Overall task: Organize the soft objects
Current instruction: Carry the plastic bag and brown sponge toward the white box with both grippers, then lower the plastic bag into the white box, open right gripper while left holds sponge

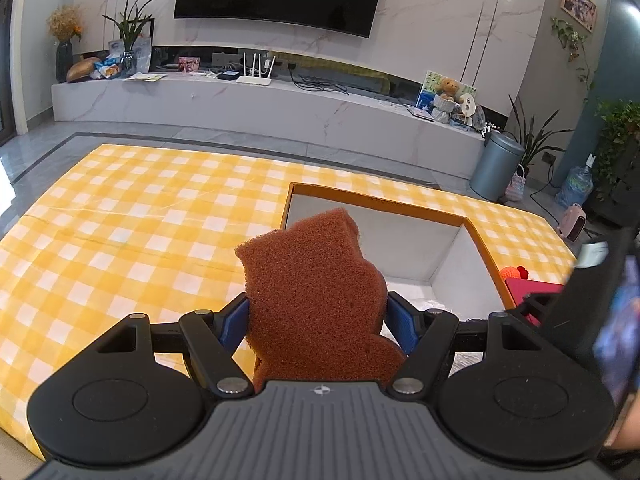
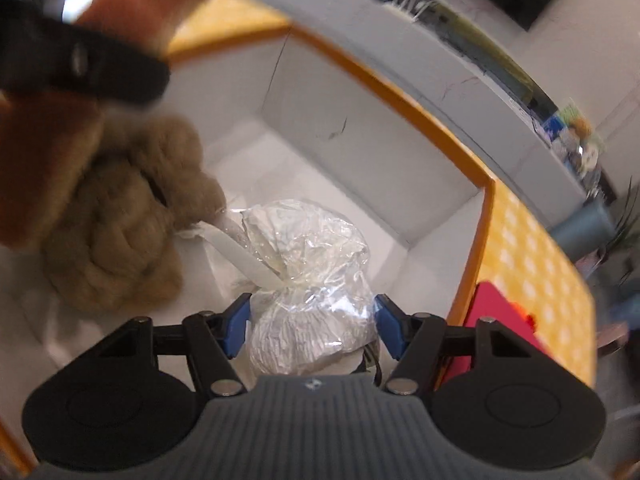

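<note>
A: Nearest the left wrist lens: the left gripper (image 1: 318, 322), its blue pads (image 1: 402, 326) pressed into both sides of a rust-brown, jagged-edged foam sponge (image 1: 312, 292). The sponge stands up out of the jaws and is held above the near edge of the orange-rimmed cardboard box with white inner walls (image 1: 460, 258).

B: Right wrist view: the right gripper (image 2: 312, 326) is clamped on a crinkled clear plastic bag knotted over a white bundle (image 2: 310, 280). The bag is over the inside of the same box; whether it touches the floor cannot be told.

A: Box contents?

B: A tan, knotted woolly plush lump (image 2: 120, 232) lies on the box floor, left of the bag. The brown sponge is blurred at upper left.

A: Surroundings: the box sits on a yellow-and-white checked cloth (image 1: 140, 216). A flat red object (image 1: 528, 292) lies just outside the box's right wall, with a small orange knitted ball (image 1: 509, 273) beside it.
</note>
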Demonstrator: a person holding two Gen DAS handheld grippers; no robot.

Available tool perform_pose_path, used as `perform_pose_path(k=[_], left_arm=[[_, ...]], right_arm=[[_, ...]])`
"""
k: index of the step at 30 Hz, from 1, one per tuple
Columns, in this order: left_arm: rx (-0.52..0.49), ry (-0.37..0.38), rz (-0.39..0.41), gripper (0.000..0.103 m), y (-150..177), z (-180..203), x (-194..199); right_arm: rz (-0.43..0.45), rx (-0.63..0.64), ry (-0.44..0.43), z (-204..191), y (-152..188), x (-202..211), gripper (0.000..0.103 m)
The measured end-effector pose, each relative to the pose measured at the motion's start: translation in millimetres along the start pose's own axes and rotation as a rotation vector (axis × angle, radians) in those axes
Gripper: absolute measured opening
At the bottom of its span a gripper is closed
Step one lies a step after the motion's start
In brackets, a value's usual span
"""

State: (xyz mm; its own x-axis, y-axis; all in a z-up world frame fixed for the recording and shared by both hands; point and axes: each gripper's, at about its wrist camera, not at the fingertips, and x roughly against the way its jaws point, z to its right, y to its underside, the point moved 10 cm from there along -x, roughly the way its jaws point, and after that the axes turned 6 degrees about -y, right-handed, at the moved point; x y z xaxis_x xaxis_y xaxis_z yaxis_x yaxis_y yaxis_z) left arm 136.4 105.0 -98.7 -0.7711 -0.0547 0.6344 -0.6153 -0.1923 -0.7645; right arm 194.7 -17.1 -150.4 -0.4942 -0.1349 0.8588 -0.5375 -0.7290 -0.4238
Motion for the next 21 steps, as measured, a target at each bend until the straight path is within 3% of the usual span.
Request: perform_pose_path(k=[3,7,13,21], left_arm=[[0.019,0.009,-0.001,0.081,-1.6,-3.0,0.2],[0.030,0.015,0.004,0.081,-3.4,-6.8,3.5],[0.017,0.026,0.005,0.081,-3.4,-0.4,4.6],[-0.050,0.030,0.031,0.081,-10.4,25.2,2.6]], right_arm=[[-0.035,0.041,-0.029,-3.0,-0.8,-4.3,0.070],[0.032,0.051,-0.044,-1.2,-4.1,11.6,0.099],[0.178,-0.048,-0.089,11.7,0.7,57.6,0.100],[0.363,-0.247,-0.008,49.5,14.7,103.7,0.100]])
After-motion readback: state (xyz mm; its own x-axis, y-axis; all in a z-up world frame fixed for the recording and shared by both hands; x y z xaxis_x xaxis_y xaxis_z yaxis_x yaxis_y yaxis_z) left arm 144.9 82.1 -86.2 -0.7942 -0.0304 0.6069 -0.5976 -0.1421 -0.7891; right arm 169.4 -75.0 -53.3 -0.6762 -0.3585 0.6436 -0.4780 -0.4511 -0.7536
